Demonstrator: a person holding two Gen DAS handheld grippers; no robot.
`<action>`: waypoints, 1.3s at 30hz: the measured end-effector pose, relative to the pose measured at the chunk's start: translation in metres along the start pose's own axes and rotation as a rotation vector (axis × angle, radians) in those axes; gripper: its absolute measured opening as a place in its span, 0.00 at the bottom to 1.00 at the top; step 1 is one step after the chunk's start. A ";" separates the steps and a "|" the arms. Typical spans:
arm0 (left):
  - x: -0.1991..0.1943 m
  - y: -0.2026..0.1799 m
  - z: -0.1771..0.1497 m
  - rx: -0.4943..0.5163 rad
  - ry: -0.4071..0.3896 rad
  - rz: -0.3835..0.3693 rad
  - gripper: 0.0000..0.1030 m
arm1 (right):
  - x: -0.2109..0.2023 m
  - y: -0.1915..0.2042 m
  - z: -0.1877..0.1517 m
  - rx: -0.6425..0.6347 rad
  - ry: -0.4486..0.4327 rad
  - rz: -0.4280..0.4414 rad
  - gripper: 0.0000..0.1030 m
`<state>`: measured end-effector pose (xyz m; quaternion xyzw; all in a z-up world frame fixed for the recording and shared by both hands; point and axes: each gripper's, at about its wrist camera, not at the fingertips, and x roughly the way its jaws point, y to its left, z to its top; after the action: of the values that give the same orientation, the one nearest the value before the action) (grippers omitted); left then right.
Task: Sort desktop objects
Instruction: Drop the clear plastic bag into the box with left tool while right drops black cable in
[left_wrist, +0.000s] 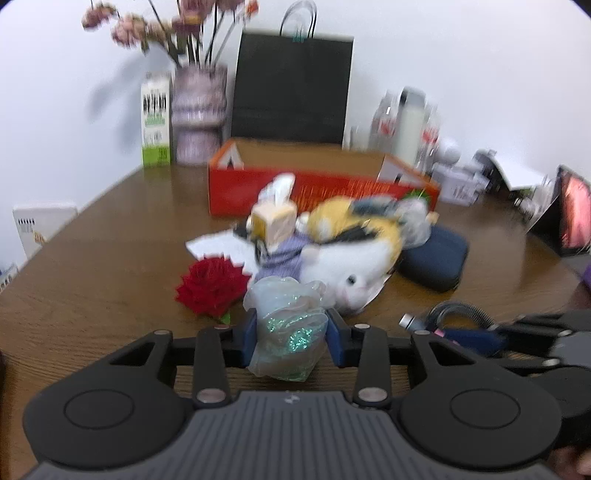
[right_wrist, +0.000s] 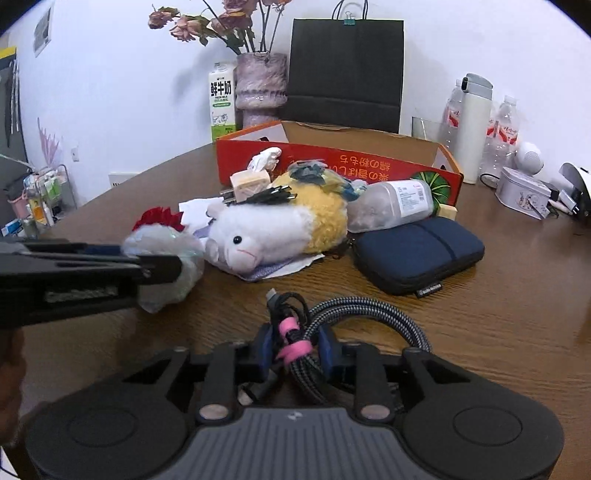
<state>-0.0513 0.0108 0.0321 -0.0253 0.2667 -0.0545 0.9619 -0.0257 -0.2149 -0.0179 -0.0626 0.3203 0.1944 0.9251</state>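
Brown wood tabletop (right_wrist: 517, 332), clutter heaped mid-field. Red carton (right_wrist: 369, 162), far centre: open-topped, my likely drop point. Plush toy (right_wrist: 280, 229), just near of it, lying on papers; a careless sweep could drag them. Braided cable coil (right_wrist: 369, 314), near right: my right tongs (right_wrist: 295, 350) closed on its pink-strapped bundle; loose loops may snag. Glitter bag (left_wrist: 291, 332), near left: my left tongs (left_wrist: 291, 338) pinch it; thin film may slip.

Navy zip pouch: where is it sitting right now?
In the right wrist view the navy pouch lies flat on the table, right of centre, beside the plush toy and just in front of the tipped plastic jar.
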 end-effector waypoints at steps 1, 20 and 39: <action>-0.011 -0.001 0.000 -0.004 -0.025 -0.015 0.37 | -0.002 0.000 -0.001 0.007 0.004 -0.003 0.22; 0.059 0.017 0.199 0.011 -0.073 -0.101 0.38 | -0.049 -0.056 0.133 0.128 -0.332 -0.075 0.18; 0.372 0.019 0.241 0.171 0.414 0.138 0.71 | 0.289 -0.165 0.274 0.120 0.205 -0.094 0.42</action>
<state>0.3916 -0.0092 0.0474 0.0861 0.4538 -0.0152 0.8868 0.4040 -0.2083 0.0178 -0.0417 0.4209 0.1238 0.8977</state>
